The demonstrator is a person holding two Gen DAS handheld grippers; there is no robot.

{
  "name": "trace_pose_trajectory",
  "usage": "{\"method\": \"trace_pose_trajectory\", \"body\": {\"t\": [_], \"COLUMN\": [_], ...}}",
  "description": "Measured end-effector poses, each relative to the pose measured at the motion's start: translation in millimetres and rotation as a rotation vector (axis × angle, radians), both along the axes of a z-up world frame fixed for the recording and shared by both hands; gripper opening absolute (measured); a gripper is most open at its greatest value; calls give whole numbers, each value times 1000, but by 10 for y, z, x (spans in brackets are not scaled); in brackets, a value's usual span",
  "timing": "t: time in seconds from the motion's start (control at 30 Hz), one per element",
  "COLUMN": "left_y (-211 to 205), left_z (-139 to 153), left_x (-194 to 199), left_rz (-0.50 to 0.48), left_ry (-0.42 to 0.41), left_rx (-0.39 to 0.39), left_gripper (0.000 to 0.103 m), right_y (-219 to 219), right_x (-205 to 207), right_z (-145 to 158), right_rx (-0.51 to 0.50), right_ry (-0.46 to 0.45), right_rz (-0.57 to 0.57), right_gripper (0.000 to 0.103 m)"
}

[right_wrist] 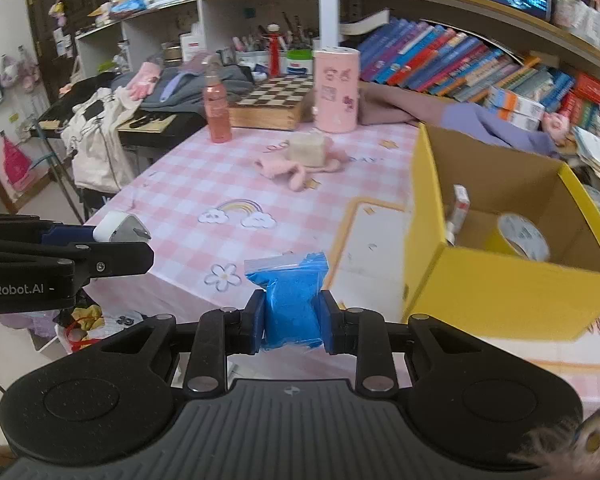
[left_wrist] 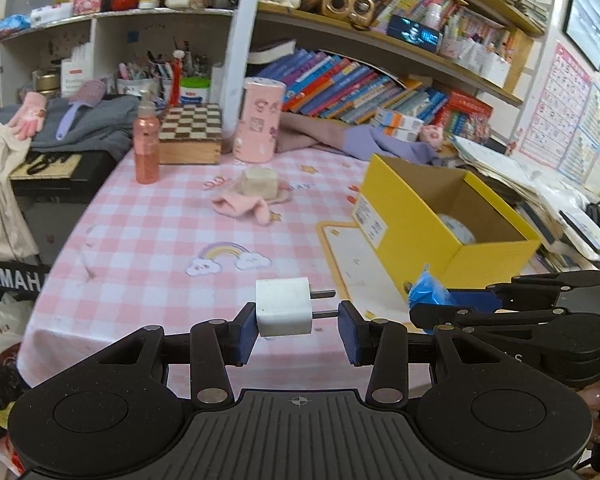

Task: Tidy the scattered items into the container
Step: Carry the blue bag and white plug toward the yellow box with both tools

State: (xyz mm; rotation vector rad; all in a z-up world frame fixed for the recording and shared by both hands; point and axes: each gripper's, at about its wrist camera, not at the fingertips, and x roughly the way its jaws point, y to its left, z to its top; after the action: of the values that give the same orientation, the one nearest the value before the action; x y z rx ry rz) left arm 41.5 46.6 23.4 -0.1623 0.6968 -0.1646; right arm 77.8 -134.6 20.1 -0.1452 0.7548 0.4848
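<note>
1. Carrying two items at once, we hold a white charger (left_wrist: 284,312) in the left gripper (left_wrist: 298,330); its jaws are closed on it end to end, one pad on the body, the other against a prong tip, so the prongs point sideways.
2. We hold a blue bag (right_wrist: 290,304) in the right gripper (right_wrist: 292,326), jaws narrow and squeezing its middle, so the zip top sticks up free.
3. Both loads hang above the near edge of the table (left_wrist: 148,220), short of the yellow box (right_wrist: 500,296), which sits open-topped to our right.
4. We judge the box is the container: a tape roll (right_wrist: 524,236) and a small carton (right_wrist: 460,204) already lie inside.
5. A pink glove (left_wrist: 244,204) with a pale block (left_wrist: 260,182) on it lies farther out, still to tidy.
</note>
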Motion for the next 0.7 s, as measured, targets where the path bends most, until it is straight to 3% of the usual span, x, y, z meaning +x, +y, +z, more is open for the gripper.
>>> {"method": "trace_pose_trajectory", "body": {"t": [0.7], "left_y": [-695], "left_z": [-52], "left_x": [179], "left_rz": [-255], "left_ry": [15], "left_rx": [-25], "left_gripper": [41], "right_y": [-753], "right_x": [-321], "right_z": [-46], "right_rx": [-28], "right_ry": [45], "right_rz": [-243], "right_gripper": [26]}}
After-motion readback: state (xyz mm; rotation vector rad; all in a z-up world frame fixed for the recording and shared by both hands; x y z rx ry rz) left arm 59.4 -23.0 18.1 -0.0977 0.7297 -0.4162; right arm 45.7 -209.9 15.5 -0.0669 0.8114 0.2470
